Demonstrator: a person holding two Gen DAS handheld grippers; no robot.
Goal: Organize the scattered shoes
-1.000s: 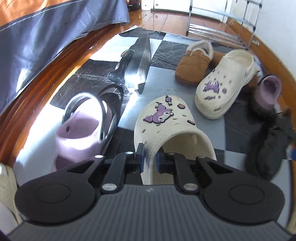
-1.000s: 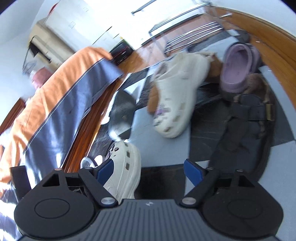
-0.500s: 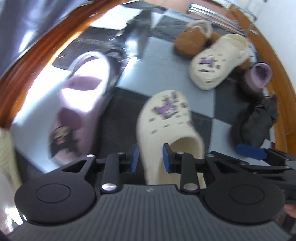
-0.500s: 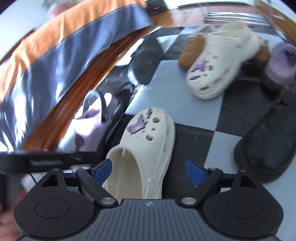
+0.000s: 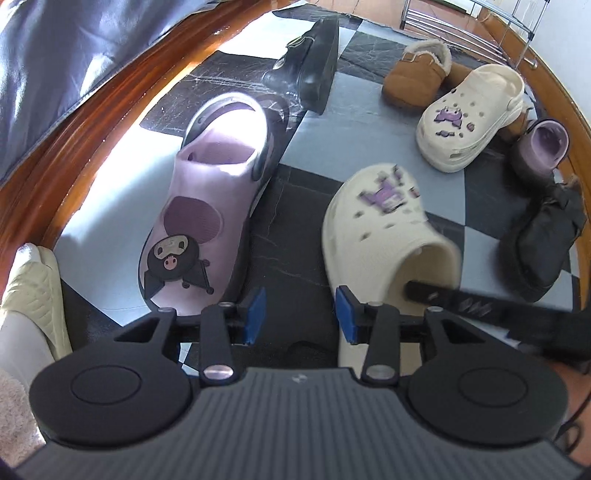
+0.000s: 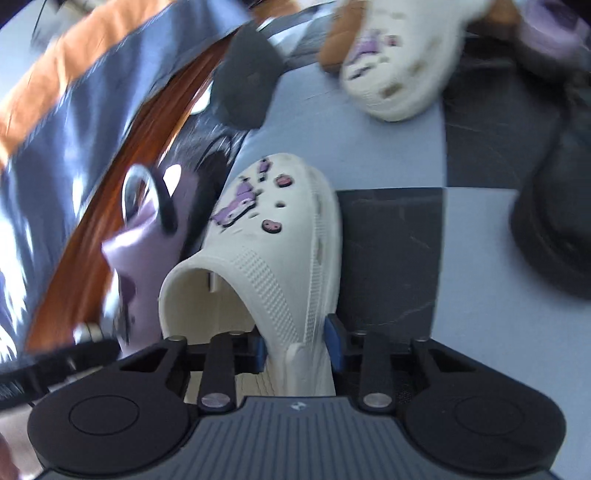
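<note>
Your right gripper (image 6: 295, 349) has just closed and now clamps the side wall of the cream clog (image 6: 273, 251), whose toe points away from it. Your left gripper (image 5: 298, 314) has just been opening and holds nothing; the same clog (image 5: 384, 236) lies just right of its jaws, the lilac clog (image 5: 207, 192) ahead to its left.

A home bedroom, checkered grey and black floor mat (image 5: 369, 122) over polished wooden floor (image 5: 110, 122), orange and grey bedspread (image 6: 74, 92) hanging at one side, chrome shoe rack (image 5: 491, 22) by a white wall, everyday clogs and slippers scattered about
</note>
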